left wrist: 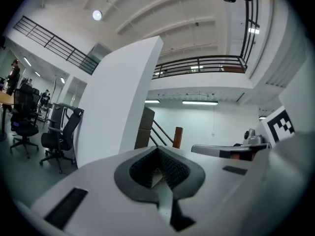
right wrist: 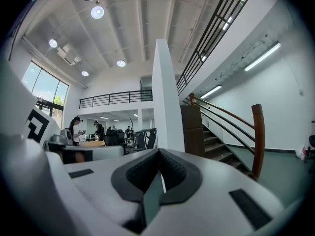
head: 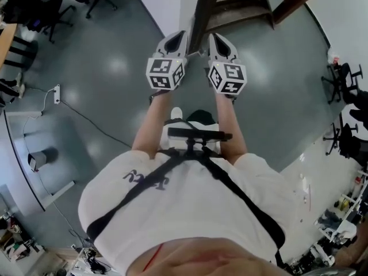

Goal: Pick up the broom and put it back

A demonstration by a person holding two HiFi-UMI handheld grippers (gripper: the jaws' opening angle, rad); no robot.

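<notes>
The left gripper (head: pixel 177 39) and the right gripper (head: pixel 218 42) are held out level, side by side, pointing at the foot of the staircase (head: pixel 237 4). Each has its jaws closed together with nothing between them. A white pillar (right wrist: pixel 165 97) stands just left of the staircase, and the broom, as far as these views show, cannot be made out near it.

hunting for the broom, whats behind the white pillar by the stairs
Left of the white pillar, office chairs and people at desks show beyond it; the wooden staircase rises at its right. No broom shows. Anything straight behind the pillar is covered.
</notes>
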